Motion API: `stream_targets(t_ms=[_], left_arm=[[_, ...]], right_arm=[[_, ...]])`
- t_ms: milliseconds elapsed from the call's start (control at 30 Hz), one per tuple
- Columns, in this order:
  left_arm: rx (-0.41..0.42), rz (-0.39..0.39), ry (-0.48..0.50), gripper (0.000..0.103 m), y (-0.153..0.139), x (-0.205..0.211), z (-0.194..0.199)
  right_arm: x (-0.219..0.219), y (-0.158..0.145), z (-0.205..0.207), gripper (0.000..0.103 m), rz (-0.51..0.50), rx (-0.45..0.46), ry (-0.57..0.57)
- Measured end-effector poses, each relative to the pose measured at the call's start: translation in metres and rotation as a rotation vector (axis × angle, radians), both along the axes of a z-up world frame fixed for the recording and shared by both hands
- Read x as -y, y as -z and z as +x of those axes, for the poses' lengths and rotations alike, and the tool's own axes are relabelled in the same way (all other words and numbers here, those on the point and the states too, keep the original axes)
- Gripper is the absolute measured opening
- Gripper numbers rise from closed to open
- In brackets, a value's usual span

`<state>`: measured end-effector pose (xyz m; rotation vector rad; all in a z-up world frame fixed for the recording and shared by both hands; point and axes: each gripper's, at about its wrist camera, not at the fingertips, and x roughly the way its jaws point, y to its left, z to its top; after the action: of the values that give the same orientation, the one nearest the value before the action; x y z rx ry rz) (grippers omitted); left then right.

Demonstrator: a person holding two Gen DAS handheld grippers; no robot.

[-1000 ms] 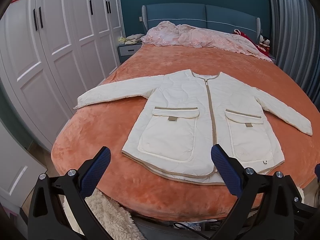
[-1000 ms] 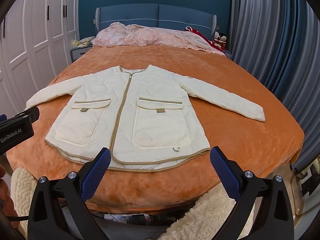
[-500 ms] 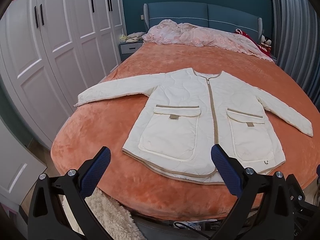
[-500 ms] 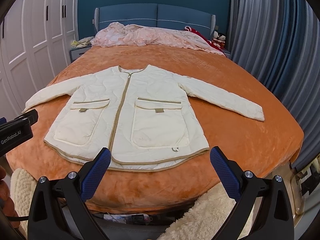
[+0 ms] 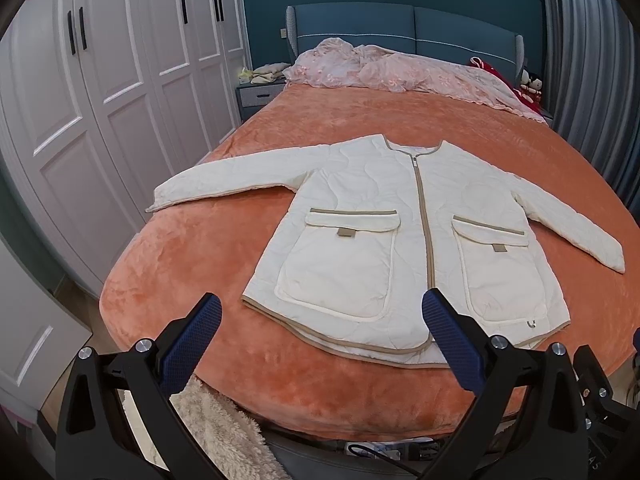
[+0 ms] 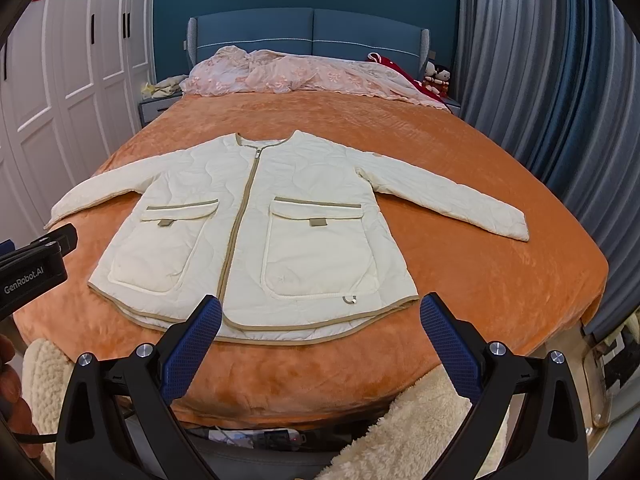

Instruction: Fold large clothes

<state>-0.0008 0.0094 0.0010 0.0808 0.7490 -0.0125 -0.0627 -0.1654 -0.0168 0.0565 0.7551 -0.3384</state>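
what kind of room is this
Most likely a home bedroom: a large bed under an orange blanket with a blue padded headboard, white wardrobe doors along one wall, and a nightstand beside the bed.

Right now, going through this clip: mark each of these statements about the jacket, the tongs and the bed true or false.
1. The cream jacket lies flat with both sleeves spread out. True.
2. The left tongs grip the hem. False: they are open and hold nothing.
3. The jacket is zipped shut. True.
4. The jacket lies on a bare white sheet. False: it lies on an orange blanket.
5. The right tongs are open. True.
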Motion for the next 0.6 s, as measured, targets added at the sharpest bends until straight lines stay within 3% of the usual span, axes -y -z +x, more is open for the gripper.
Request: stream_targets(t_ms=[600], left_arm=[[-0.003, 0.002, 0.002, 0.098, 0.0012, 0.0017, -0.0002]], right_arm=[[0.0002, 0.0005, -0.0005, 0.098, 0.002, 0.001, 0.001]])
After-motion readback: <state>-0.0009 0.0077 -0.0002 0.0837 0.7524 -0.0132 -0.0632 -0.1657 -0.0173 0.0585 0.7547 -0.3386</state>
